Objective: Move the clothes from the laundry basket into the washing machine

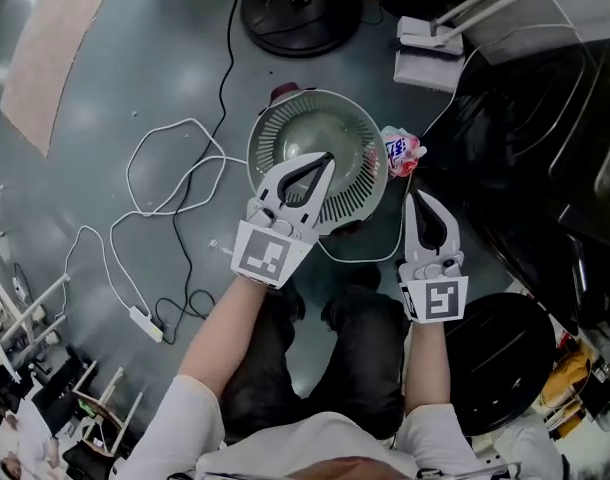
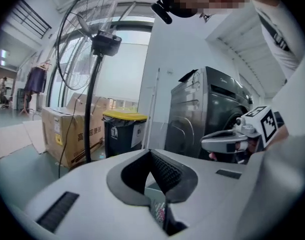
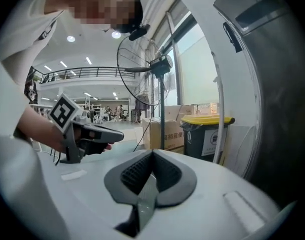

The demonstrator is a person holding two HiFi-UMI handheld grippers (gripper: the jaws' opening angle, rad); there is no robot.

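The round slatted laundry basket (image 1: 285, 133) stands on the floor in front of me, and its bottom shows bare. A pink and white cloth (image 1: 401, 152) lies bunched against its right rim. My left gripper (image 1: 329, 158) hovers over the basket's right half, jaws together with nothing between them. My right gripper (image 1: 413, 196) is shut and empty, just right of the basket and below the cloth. The dark washing machine (image 1: 545, 158) fills the right side. In the left gripper view the machine (image 2: 207, 111) stands ahead, beyond the left gripper (image 2: 151, 153). The right gripper (image 3: 152, 153) points level.
A standing fan's base (image 1: 300, 8) sits behind the basket. White cables (image 1: 160, 183) and a power strip (image 1: 147, 323) trail over the floor at the left. A black round part (image 1: 505, 353) lies low at the right. A yellow-lidded bin (image 2: 123, 131) and a cardboard box (image 2: 67, 134) stand beyond.
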